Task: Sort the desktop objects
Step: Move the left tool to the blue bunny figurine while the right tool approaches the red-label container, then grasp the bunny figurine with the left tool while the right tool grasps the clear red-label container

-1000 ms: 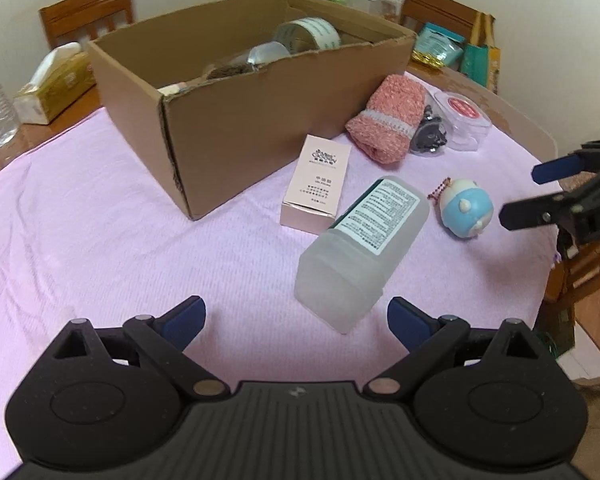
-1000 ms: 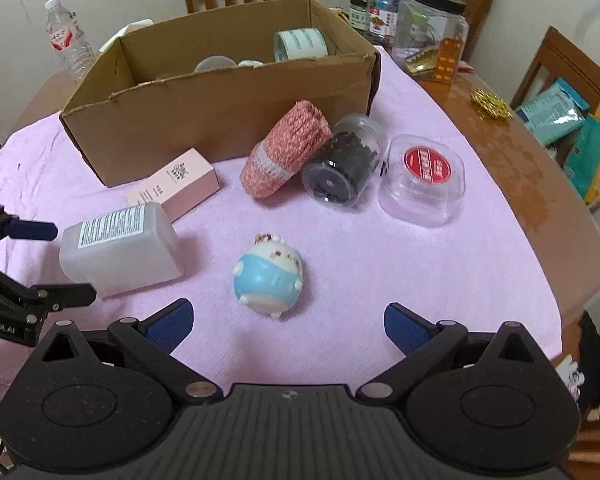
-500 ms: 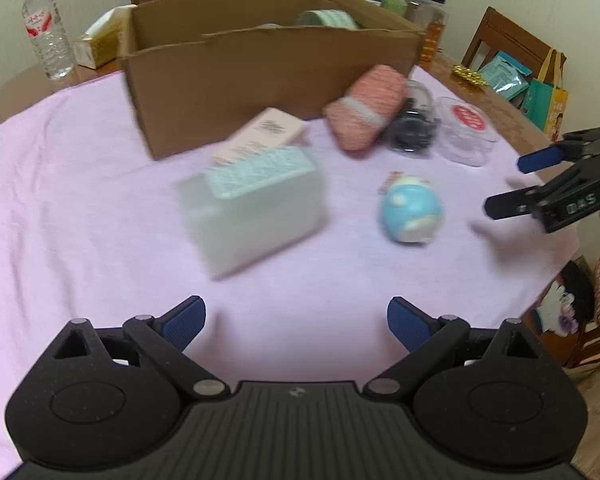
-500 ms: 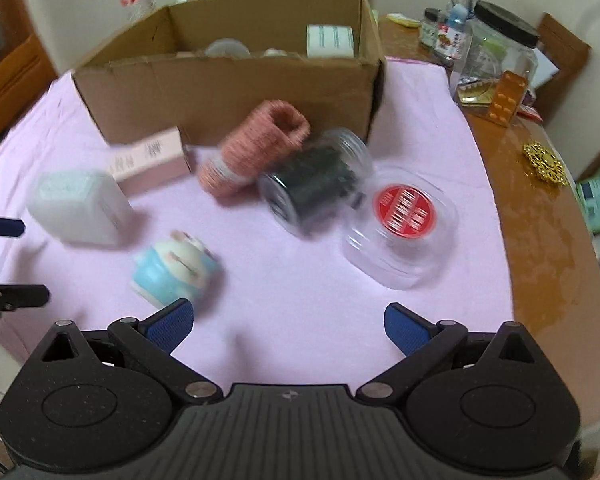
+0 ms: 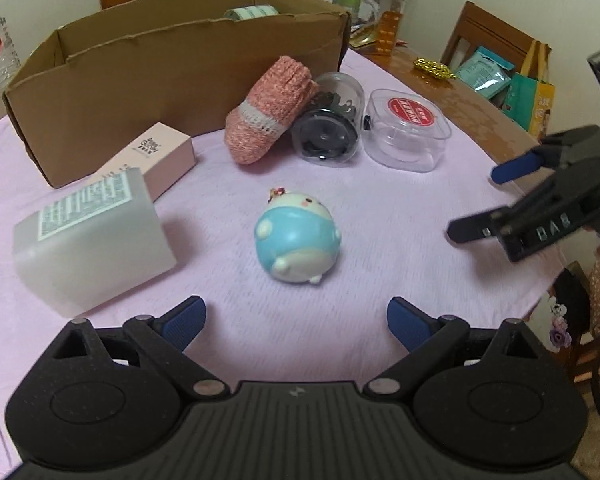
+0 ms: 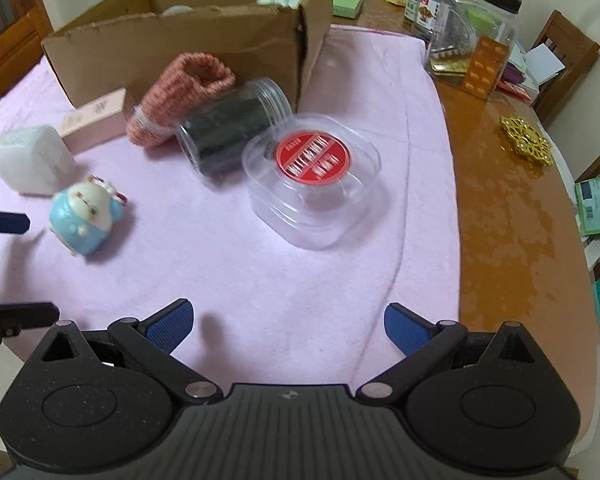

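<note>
Two wrist views look across a bench [image 5: 380, 208] covered with a pink cloth. Your left claw [image 5: 296, 318] fills the bottom of its frame, blue pads spread wide and holding nothing. Dead ahead of it, at frame centre, lies the toy [image 5: 298, 240], a round blue-and-white figure on its side, well apart from the pads. Its longer axis runs away from you, tilted slightly to the upper left, with the keychain end farthest.

Your right claw [image 6: 286, 328] is also spread and empty. In its view the toy [image 6: 85, 220] lies far to the left edge, while a clear tub [image 6: 312, 188] with a red label lies straight ahead at centre. So the left claw is probably the one lined up for the toy, and a straight push forward should put it between the pads.

Further back, at upper left of the left view, stands the open box [image 5: 160, 80]. Before it lie a white bottle [image 5: 88, 240], a pink carton [image 5: 156, 160], a knitted roll [image 5: 272, 112] and a dark jar [image 5: 328, 128].
</note>
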A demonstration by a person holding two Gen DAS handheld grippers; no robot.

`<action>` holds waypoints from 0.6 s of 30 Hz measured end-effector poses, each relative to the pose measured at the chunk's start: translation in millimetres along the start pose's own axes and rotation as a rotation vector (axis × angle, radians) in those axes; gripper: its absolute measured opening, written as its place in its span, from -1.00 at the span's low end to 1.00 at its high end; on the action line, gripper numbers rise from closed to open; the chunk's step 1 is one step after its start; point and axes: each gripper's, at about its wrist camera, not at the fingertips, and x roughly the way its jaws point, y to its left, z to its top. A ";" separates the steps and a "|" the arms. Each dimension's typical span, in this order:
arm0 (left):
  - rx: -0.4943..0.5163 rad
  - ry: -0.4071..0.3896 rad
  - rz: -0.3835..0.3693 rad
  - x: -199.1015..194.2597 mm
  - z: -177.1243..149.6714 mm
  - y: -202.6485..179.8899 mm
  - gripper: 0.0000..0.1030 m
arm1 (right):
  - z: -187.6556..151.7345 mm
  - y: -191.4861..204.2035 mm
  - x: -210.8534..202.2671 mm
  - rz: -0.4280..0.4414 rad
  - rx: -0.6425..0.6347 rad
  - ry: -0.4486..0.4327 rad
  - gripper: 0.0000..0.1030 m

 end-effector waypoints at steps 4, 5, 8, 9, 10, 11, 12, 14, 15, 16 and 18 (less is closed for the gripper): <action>-0.038 -0.016 0.016 8.3 3.6 -4.1 0.84 | -2.3 -4.1 4.9 0.000 -0.024 0.009 1.00; -0.039 -0.021 0.017 9.7 5.1 -5.3 0.83 | -2.3 -5.0 6.1 0.000 -0.034 0.010 1.00; -0.032 -0.044 0.036 12.5 9.4 -9.7 0.64 | -0.6 -8.9 7.9 0.014 -0.043 0.008 1.00; -0.030 -0.049 0.040 13.0 10.8 -10.8 0.55 | 0.5 -10.0 8.7 0.017 -0.046 0.004 1.00; -0.033 -0.055 0.036 13.3 12.1 -10.9 0.50 | 1.3 -10.1 9.5 0.019 -0.050 0.002 1.00; -0.042 -0.059 0.035 13.8 13.4 -10.8 0.47 | 2.5 -9.8 10.0 0.022 -0.057 0.001 1.00; -0.050 -0.063 0.038 13.8 14.3 -10.6 0.40 | 3.4 -9.6 10.8 0.027 -0.070 0.000 1.00; -0.060 -0.072 0.037 13.9 16.4 -10.3 0.25 | 4.8 -9.5 11.5 0.035 -0.082 -0.002 1.00; -0.067 -0.075 0.036 13.8 17.2 -9.7 0.17 | 4.8 -9.7 11.8 0.040 -0.090 -0.007 1.00; -0.076 -0.077 0.034 13.6 17.9 -8.8 0.12 | 4.5 -10.2 11.8 0.043 -0.096 -0.012 1.00; -0.088 -0.081 0.030 14.0 19.3 -7.4 0.08 | 3.3 -11.0 11.7 0.053 -0.112 -0.026 1.00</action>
